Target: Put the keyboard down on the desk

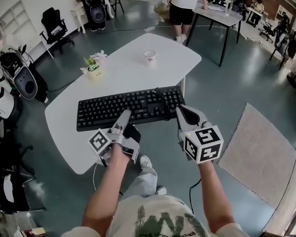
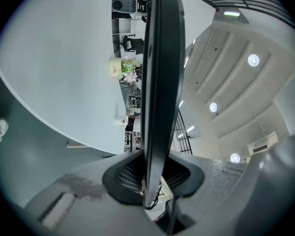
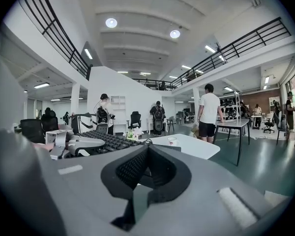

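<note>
A black keyboard (image 1: 128, 110) lies lengthwise over the near part of the white desk (image 1: 123, 73). My left gripper (image 1: 124, 116) is shut on the keyboard's near edge, about at its middle. In the left gripper view the keyboard (image 2: 160, 82) runs edge-on between the pads of that gripper (image 2: 150, 181), with a gap to the desk (image 2: 54, 73). My right gripper (image 1: 181, 111) sits at the keyboard's right near corner. In the right gripper view its pads (image 3: 132, 168) meet, the keyboard (image 3: 105, 140) lies to their left, and nothing shows between them.
A small flower pot (image 1: 93, 69) and a paper cup (image 1: 149, 55) stand on the desk beyond the keyboard. A dark cable (image 1: 165, 107) crosses the keyboard's right part. A person (image 1: 183, 4) stands by a dark table (image 1: 219, 16) farther back. A rug (image 1: 251, 152) lies at right.
</note>
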`<state>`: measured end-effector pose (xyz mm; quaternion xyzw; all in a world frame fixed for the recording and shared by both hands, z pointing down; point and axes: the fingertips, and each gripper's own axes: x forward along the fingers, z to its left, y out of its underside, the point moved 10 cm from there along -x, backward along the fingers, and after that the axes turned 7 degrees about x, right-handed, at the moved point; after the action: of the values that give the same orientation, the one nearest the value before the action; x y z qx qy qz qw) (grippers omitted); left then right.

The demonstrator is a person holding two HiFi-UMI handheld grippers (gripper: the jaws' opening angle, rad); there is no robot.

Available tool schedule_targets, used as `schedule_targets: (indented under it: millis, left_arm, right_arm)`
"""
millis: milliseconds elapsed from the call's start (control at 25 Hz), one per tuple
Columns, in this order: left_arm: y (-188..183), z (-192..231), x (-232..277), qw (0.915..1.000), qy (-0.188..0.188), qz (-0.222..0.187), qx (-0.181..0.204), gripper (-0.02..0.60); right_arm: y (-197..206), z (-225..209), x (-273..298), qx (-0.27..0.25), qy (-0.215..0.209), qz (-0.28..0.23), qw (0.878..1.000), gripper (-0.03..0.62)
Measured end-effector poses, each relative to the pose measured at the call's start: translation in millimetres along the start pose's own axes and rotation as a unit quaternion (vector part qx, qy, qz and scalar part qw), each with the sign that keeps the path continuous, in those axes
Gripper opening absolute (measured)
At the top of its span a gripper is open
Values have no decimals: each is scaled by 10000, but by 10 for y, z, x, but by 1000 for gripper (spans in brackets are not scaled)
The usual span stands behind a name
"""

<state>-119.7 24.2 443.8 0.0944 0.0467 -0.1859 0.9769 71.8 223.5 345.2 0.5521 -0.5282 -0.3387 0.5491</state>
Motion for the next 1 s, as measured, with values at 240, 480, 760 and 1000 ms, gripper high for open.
schedule_targets:
  millis: [240,480,760,1000]
  left_arm:
    - [-304,207,319,9995,-18,-313,-39,89]
    - [-832,338,796,9975,-123,-696,-72,89]
    - [-1475,509,1063,9940,-153,-1071,-161,89]
    - [-1835,658,1186,9920,-224,-1213,-270,88]
  right_arm:
    - [-73,-138,595,-11,-359,83,9993,-3]
    - [-372,-303,1457,-91,-611,234,9978,-3]
    - [-649,-193,2343,-226,-798,392,9958,-2]
    - [-784,2,2952,-502,-983,532,9925,-2]
